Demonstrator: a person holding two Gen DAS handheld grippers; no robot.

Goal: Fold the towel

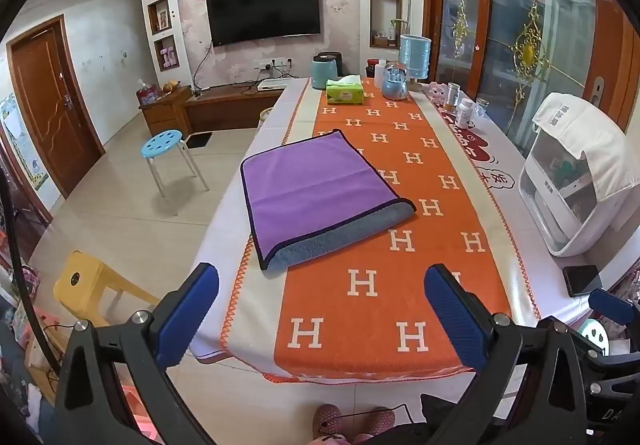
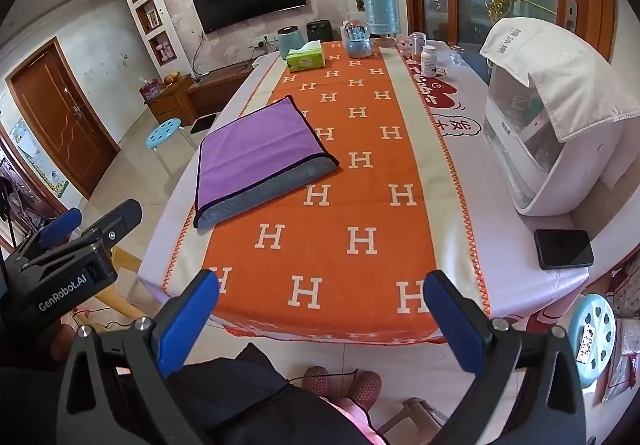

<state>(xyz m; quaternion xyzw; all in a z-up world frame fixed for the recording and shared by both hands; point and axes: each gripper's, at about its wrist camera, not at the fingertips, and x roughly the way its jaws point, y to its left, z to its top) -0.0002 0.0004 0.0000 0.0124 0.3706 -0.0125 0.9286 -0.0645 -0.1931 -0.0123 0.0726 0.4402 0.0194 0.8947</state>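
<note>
Orange H-patterned table runner [image 1: 400, 245] carries the folded purple-and-grey microfibre towel [image 1: 316, 197] near its left edge; left gripper [image 1: 320, 309] and right gripper [image 2: 320, 309] hover spread, holding nothing.

— Down the table [image 1: 224, 229]?
— Orange runner with white H letters [image 1: 372, 245], laid lengthwise. At the far end: green tissue box [image 1: 345, 91], teal canister [image 1: 323, 73], pale blue lamp [image 1: 415, 57], pill bottle [image 1: 464, 113] toward the right edge.
— On the right side?
— White appliance draped with a white cloth [image 2: 556, 117]; just beside it, nearer, a black phone lying flat [image 2: 564, 249].
— Beyond the table?
— Dark television on the wall [image 1: 264, 9], low wooden cabinet [image 1: 208, 105] beneath, brown door [image 1: 52, 101] at left.
— On the floor?
— Blue round stool [image 1: 162, 141], well apart from the yellow plastic stool [image 1: 86, 285] closer in. Another pale blue stool [image 2: 592, 329] at the right, near the table's corner.
</note>
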